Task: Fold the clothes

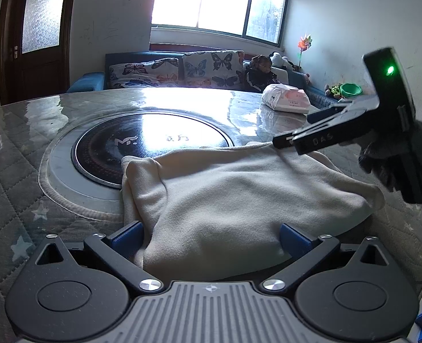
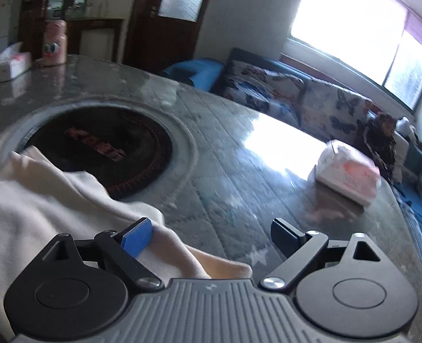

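Left wrist view: folded cream garment seen mid-table at 6 o'clock of hotplate, left gripper jaws apart astride it w/o clamping, right gripper wide open, empty; fold could be dragged open if snagged.

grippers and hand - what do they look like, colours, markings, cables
Both grippers, left gripper and right gripper, have black linkage arms, blue pads, a ribbed grey body. The right gripper shows a green light, "DAS" lettering and a black cable; a dark glove covers its hand.
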`<state>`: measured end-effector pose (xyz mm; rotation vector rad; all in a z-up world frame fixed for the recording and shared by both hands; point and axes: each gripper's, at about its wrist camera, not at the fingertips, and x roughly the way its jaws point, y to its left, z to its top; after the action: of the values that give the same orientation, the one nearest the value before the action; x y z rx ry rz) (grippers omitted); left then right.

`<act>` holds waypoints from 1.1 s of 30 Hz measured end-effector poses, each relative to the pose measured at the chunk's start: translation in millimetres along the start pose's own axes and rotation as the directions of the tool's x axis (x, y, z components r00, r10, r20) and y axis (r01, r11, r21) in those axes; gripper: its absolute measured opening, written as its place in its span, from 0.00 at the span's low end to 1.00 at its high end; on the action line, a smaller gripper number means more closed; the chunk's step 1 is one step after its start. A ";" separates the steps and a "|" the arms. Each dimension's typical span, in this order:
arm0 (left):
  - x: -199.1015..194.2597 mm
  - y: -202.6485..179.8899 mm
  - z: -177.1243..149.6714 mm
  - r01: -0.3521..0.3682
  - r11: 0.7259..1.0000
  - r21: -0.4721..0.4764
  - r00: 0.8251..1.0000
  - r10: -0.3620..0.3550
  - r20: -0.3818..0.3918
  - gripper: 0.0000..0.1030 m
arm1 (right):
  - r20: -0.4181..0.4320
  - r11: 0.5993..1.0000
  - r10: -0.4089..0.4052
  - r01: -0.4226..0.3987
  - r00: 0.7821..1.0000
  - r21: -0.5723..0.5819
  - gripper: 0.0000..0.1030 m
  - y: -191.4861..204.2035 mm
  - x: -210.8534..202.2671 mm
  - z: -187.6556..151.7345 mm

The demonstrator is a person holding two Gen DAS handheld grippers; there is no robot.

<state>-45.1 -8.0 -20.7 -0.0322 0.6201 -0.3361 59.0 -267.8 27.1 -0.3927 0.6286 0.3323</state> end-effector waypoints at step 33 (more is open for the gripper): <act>-5.6 11.5 -1.7 0.043 0.998 -0.048 0.999 -0.042 0.025 1.00 | -0.005 0.949 0.201 -0.196 0.980 -0.248 0.93 115.3 26.7 60.1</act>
<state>-46.9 4.8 -20.4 -0.0963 0.6048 -0.3613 61.7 -135.1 25.8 -0.5663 0.6099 0.6109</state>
